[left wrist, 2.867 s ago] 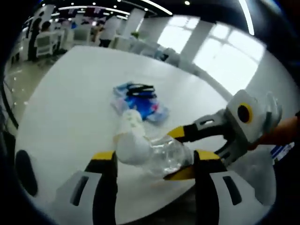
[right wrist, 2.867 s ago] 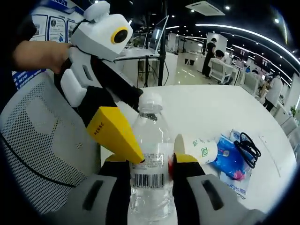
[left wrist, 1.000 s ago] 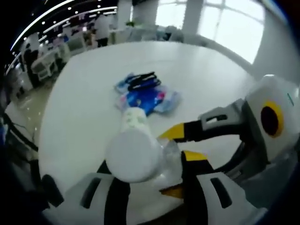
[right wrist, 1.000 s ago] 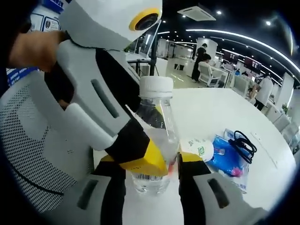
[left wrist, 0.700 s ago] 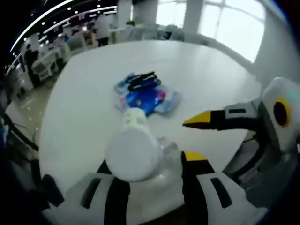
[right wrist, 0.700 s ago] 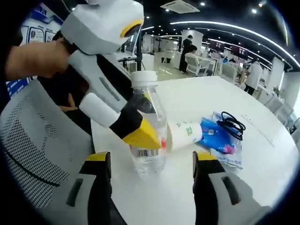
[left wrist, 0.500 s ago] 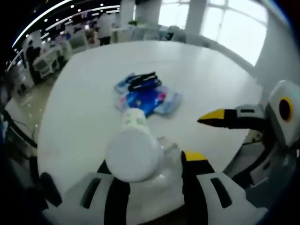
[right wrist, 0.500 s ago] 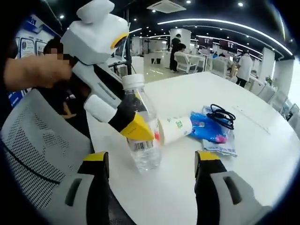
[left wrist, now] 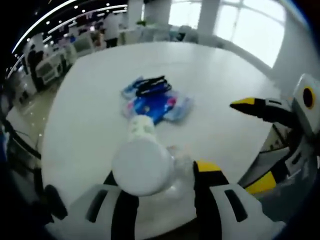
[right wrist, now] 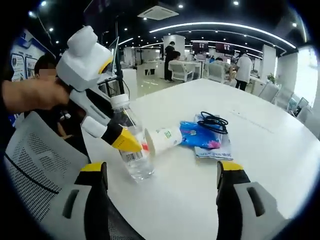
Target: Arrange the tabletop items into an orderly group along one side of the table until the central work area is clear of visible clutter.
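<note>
My left gripper (left wrist: 160, 172) is shut on a clear water bottle (left wrist: 177, 165), whose white cap (left wrist: 142, 165) looms close in the left gripper view. In the right gripper view the bottle (right wrist: 132, 150) stands upright at the table's near edge, with the left gripper (right wrist: 131, 145) clamped on it. My right gripper (right wrist: 161, 167) is open, empty and well back from the bottle; it reaches into the left gripper view as the right gripper (left wrist: 252, 144). A white paper cup (right wrist: 162, 139) lies on its side beside the bottle.
Blue packets (right wrist: 200, 135) with a coiled black cable (right wrist: 212, 120) on top lie past the cup on the white table (right wrist: 260, 150). A mesh chair back (right wrist: 35, 160) is by the table's near edge. A person's hand (right wrist: 30, 95) holds the left gripper.
My right gripper has let go of the bottle, opened wide and drawn back from it. The left gripper has closed on the bottle and keeps it upright in place.
</note>
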Tool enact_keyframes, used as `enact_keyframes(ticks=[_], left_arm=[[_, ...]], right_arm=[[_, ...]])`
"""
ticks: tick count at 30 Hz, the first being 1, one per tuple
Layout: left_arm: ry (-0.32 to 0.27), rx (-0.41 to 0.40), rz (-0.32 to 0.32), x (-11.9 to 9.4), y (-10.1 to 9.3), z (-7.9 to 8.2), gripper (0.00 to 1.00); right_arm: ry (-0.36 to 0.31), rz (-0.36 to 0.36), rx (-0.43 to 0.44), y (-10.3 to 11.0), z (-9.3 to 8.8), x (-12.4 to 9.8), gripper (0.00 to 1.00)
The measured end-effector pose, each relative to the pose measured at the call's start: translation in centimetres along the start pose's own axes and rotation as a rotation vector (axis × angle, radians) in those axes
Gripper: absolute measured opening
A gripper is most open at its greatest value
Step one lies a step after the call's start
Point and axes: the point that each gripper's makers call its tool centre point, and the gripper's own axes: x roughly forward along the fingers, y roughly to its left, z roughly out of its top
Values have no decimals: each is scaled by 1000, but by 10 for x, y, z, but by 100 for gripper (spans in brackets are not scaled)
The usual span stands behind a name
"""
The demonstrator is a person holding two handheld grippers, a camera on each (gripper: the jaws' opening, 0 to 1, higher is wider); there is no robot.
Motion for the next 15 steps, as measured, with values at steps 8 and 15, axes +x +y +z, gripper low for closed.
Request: enact_keyframes(ticks=[8, 15], left_arm=[[12, 69, 6, 1, -7, 2, 39], [18, 136, 6, 2, -13, 3, 40]], right_arm=[[-5, -42, 31, -16, -5, -15, 97], [-17, -69, 39, -24, -6, -26, 100]])
